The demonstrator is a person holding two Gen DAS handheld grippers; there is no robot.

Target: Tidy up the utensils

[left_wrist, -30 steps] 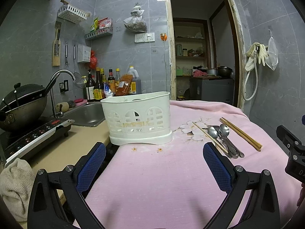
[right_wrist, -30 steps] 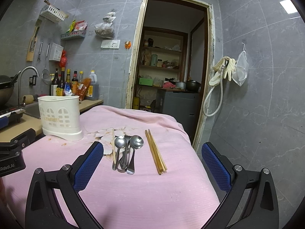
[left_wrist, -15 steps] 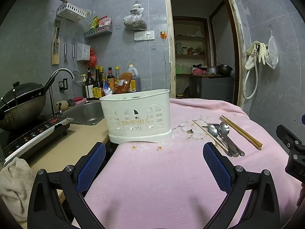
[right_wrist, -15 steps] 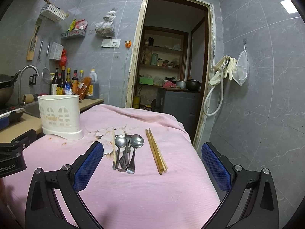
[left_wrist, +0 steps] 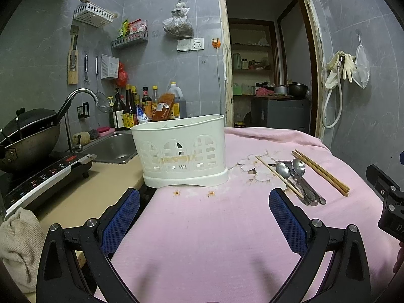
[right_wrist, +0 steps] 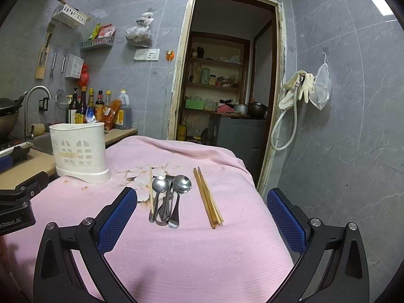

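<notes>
A pink ribbed cloth [right_wrist: 192, 252] covers the surface, filling the lower half of both views, its far edge drooping by the doorway. The white plastic caddy [left_wrist: 180, 152], oval with arched cut-outs, stands at centre left; its contents are hidden. Right of centre lie steel spoons [right_wrist: 168, 198] in a heap, one chopstick [right_wrist: 151, 189] touching them, a wooden pair [right_wrist: 207, 197] apart. Left claw [left_wrist: 203, 217] and right claw [right_wrist: 202, 217] both hang released, blue pads wide, bare cloth between
</notes>
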